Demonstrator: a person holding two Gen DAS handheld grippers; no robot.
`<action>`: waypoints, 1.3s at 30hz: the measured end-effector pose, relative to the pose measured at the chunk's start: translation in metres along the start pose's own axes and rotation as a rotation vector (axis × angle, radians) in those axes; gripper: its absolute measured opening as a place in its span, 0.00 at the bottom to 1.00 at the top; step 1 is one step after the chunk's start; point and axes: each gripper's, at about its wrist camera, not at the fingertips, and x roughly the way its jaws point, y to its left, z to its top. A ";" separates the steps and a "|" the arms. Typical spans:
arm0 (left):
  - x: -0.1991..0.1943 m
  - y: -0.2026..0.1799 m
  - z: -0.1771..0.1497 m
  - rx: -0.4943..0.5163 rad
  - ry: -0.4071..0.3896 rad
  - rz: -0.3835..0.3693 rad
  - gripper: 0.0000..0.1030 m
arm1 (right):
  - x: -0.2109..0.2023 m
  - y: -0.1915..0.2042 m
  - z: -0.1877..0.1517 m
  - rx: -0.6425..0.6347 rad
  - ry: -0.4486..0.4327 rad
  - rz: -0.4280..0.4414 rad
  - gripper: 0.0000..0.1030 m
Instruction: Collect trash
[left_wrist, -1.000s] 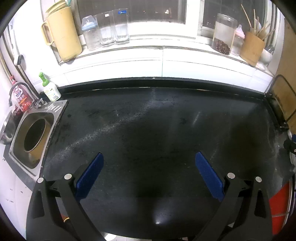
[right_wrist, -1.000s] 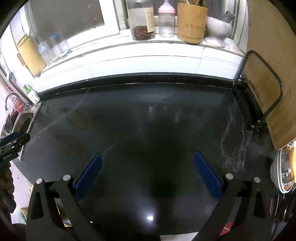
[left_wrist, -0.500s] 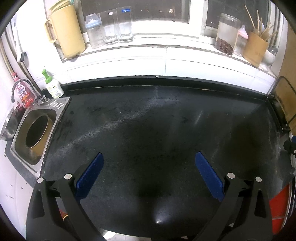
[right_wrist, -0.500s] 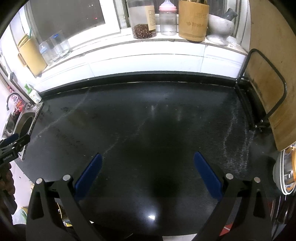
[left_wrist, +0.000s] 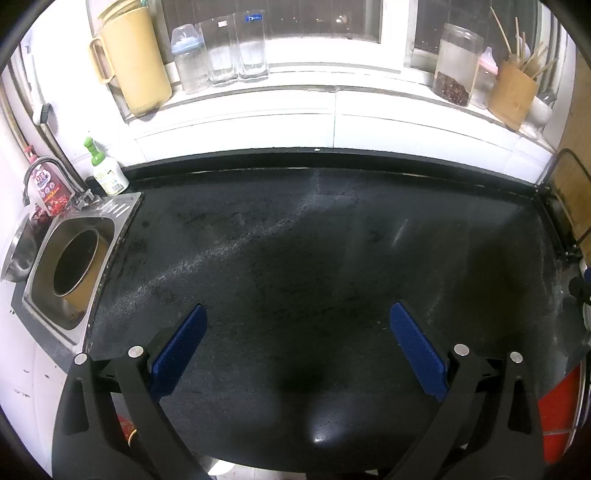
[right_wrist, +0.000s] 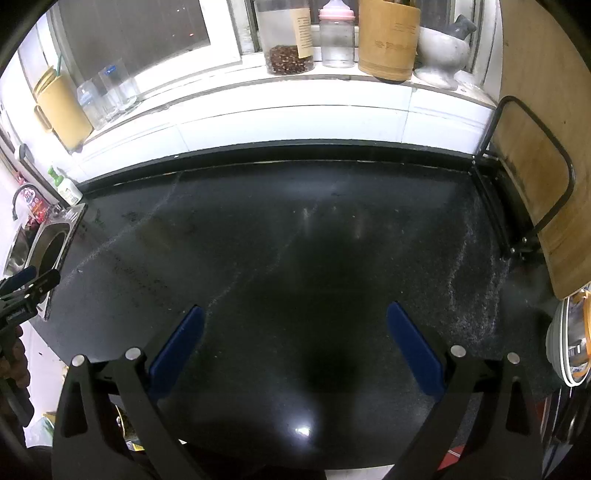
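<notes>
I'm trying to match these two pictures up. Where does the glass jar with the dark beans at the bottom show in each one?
Left wrist view: the glass jar stands on the windowsill at upper right, left of the bamboo holder.
Right wrist view: the jar is at top centre, on the same sill.
Shared landmark: the yellow jug at the sill's left end.

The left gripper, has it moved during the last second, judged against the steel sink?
Yes. The left gripper has shifted slightly back and to the left: the steel sink now sits further right in its view, and more of the windowsill shows.
</notes>
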 end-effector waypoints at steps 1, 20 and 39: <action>0.001 0.000 0.000 0.001 0.001 0.000 0.94 | 0.000 0.001 0.000 0.000 0.001 0.000 0.93; 0.011 0.001 0.008 0.001 0.023 -0.001 0.94 | 0.003 0.006 0.008 -0.014 0.004 0.001 0.93; 0.014 0.001 0.009 0.018 0.012 -0.004 0.94 | 0.007 0.003 0.013 -0.015 0.008 -0.001 0.93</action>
